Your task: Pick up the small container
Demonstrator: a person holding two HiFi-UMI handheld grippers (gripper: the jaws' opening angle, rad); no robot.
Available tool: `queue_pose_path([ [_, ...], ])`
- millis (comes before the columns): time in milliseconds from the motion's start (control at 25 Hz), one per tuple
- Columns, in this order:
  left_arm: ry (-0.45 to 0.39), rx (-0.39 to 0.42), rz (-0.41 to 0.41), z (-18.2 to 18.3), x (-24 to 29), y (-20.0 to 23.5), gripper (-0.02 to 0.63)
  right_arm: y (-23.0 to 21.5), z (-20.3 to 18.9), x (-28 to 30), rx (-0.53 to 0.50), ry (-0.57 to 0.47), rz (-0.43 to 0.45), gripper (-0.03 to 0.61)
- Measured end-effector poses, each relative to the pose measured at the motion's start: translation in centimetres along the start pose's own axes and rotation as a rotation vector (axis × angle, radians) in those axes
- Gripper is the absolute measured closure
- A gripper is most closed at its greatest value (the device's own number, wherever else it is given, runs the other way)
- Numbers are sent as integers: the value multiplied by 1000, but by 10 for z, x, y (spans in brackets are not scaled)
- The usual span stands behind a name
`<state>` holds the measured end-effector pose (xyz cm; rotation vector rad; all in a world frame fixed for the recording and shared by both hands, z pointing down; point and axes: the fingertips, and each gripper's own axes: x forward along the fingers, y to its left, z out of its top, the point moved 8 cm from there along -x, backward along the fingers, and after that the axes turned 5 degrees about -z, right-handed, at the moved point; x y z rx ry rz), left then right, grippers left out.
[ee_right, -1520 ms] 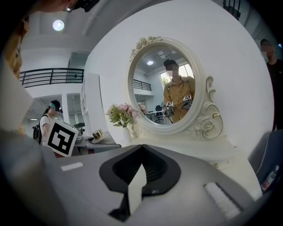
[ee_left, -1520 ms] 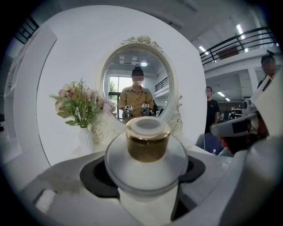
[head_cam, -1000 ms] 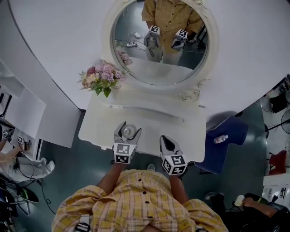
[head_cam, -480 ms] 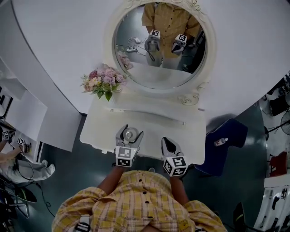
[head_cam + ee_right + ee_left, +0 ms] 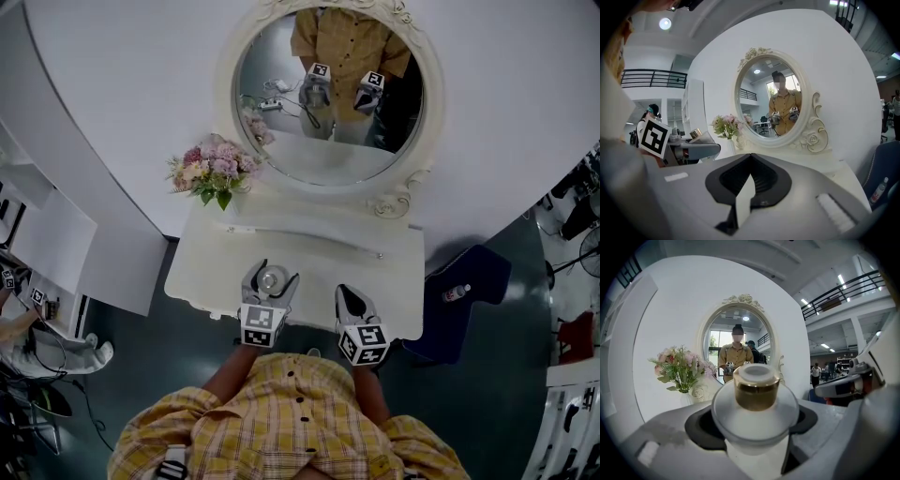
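While the two fingers (image 5: 661, 441) of the left gripper (image 5: 270, 276) press from either side against the one small container (image 5: 754, 399), a rounded white jar with a gold collar and white cap, the two fingers (image 5: 801, 206) of the right gripper (image 5: 345, 294) lie closed on each other with nothing between them. The container stands upright in that grasp above the front part of the white bench (image 5: 309, 246); whether its base touches the top or hangs clear of it cannot be told. There are two grippers, each carrying one marker cube at the end nearest the person, and they sit side by side near the bench's front edge, apart from one another, both pointing toward the wall, the left one slightly further forward. Two forearms in yellow plaid sleeves (image 5: 281, 412) reach straight ahead from the body to hold them. Further back stand one bouquet of pink flowers (image 5: 212, 169) at the bench's left rear corner and one oval mirror (image 5: 328, 103) in an ornate white frame, which reflects the person and both grippers. To the right of the bench is one blue chair (image 5: 473, 272) with one small bottle (image 5: 457, 292) lying on its seat.
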<state>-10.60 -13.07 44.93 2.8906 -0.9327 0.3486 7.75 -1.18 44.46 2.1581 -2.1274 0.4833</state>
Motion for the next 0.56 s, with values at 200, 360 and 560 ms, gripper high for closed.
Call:
queue_pose_path([
  [200,-1,-8,-1,-1,0,-2,270,-2,1,0,-2,-1,-1,578],
  [360,7,-6,-2,-3,-1,-3,270,-2,0,0,-2,0,-1,578],
  [560,3,-9,-3,-6,-1,-3,270,-1,-2,1,-4,1,-2,578],
])
